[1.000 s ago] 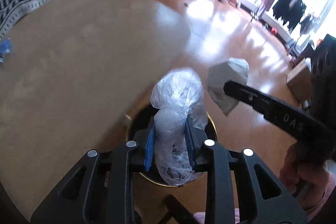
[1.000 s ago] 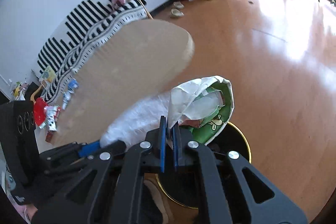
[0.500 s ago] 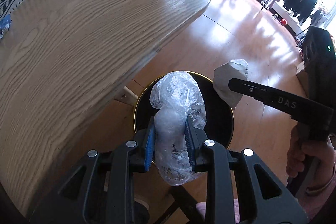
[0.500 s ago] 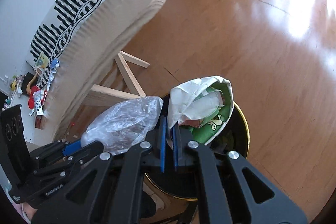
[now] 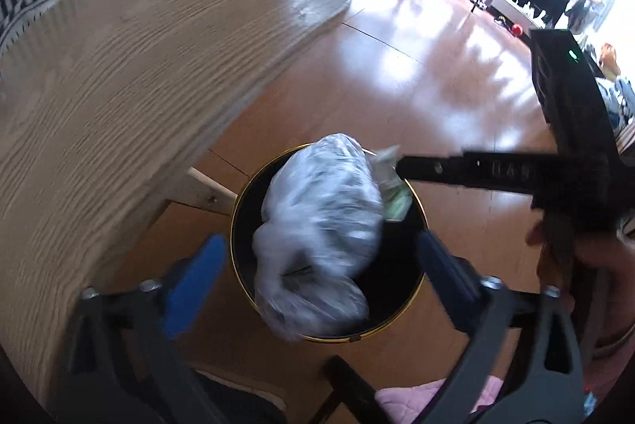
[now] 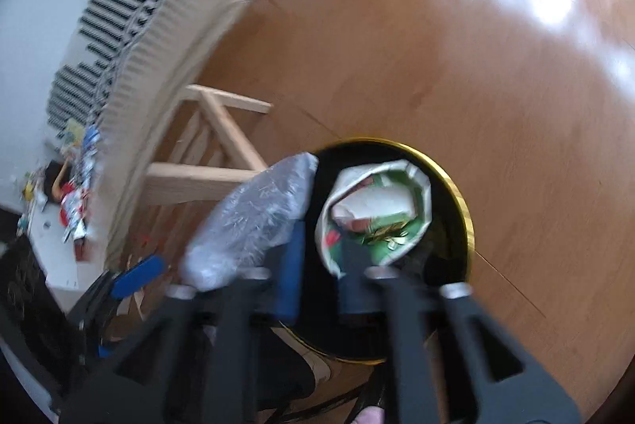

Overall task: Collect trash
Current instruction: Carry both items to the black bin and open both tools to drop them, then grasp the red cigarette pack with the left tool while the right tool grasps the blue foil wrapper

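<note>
Tabletop (image 5: 131, 74): one, on my left; pale wood with a wavy grain, a rounded edge and light wooden legs beneath it.
Left tool (image 5: 317, 265): mine; its two blue pads have just been opening and now stand spread wide, one on each side of the bag and clear of it.
Plastic bag (image 5: 317, 245): one; clear, crinkled film bunched into a lumpy bundle; it sits loose over the mouth of the bin, blurred, no pad pressing on it.
Bin (image 5: 238, 225): one; round, black inside, with a thin gold rim; it stands on the floor just beside the tabletop's edge.
Wrapper (image 6: 377, 209): one; crumpled paper, white outside and green printed inside, cupped open like a shell; it lies in the bin's mouth, to the right of the bag.
Right tool (image 6: 319, 273): mine too; its two blue pads have just been opening; the wrapper's lower edge sits in front of the gap between them, and neither pad pinches it as far as I can see through the blur.
Floor (image 6: 476, 66): smooth orange-brown wood boards, glossy, with bright patches of window light.
My right hand (image 5: 563, 257): wrapped around the right tool's dark handle at the far right of the left view.
</note>
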A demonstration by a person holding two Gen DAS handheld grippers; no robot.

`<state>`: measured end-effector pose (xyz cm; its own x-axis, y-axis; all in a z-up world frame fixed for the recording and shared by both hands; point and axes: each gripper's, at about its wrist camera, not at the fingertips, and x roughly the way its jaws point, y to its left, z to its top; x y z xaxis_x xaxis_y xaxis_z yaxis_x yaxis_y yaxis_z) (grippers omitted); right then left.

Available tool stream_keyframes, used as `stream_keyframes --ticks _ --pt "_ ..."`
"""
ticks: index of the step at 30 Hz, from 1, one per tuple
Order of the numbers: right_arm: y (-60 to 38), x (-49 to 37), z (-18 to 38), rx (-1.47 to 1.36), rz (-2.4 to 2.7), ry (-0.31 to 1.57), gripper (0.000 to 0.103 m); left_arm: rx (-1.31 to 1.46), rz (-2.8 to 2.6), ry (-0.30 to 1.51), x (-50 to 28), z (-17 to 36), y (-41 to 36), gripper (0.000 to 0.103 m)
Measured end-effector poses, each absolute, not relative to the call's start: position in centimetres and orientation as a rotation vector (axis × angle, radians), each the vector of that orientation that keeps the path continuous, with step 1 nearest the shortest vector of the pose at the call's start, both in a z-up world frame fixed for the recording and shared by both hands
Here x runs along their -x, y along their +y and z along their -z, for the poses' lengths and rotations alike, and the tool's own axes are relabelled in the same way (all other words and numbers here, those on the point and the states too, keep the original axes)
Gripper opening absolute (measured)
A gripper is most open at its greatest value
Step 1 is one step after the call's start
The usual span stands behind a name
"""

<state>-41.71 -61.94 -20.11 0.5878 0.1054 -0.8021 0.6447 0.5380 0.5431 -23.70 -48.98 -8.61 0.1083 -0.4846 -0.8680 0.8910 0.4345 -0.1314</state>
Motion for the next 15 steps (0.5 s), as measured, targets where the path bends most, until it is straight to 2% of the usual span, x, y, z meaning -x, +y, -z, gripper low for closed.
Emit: stream_keyframes --ticks 1,8,15 --pt "-62.3 42.2 20.1 -0.981 0.407 0.892 0.095 -0.514 1.060 1.006 23.9 8.5 -49.0 0.096" --pt "-62.9 43.5 19.1 -0.933 0.566 0.844 0.096 -0.416 1.031 0.918 22.8 4.1 -45.8 0.096" --pt "-61.5 41.4 17.2 -0.874 0.546 0.783 0.096 -0.307 0.812 0.789 18.1 -1.8 -36.5 0.097"
